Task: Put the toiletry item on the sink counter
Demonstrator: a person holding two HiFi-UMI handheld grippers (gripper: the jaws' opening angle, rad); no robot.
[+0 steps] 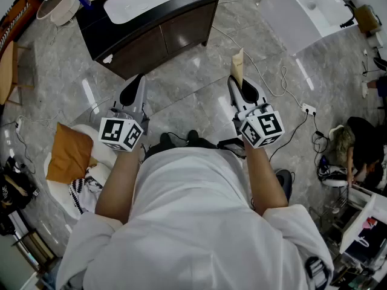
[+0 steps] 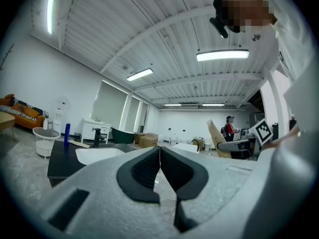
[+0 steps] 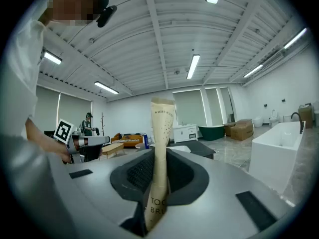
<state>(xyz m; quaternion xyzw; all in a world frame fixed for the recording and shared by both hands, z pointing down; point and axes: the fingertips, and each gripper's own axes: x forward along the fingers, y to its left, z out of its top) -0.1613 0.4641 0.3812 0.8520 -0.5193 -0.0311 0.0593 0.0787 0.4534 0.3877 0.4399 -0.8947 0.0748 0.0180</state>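
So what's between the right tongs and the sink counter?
Head view: only marble floor with a thin cable lies between the right tongs, gripping the toothbrush packet, and the sink counter.

On the slim beige paper packet [image 3: 162, 133] you can read "HIGH QU" near its top, and "TOO" over "BRU" near its bottom; the rest is cut off.

Your head camera looks steeply down past your chest; the black sink tabletop [image 1: 91, 18] lies ahead, well apart. The cameras on your left gripper [image 2: 159, 151] and right gripper [image 3: 158, 158] sit close behind the jaws and look level toward that same tabletop.
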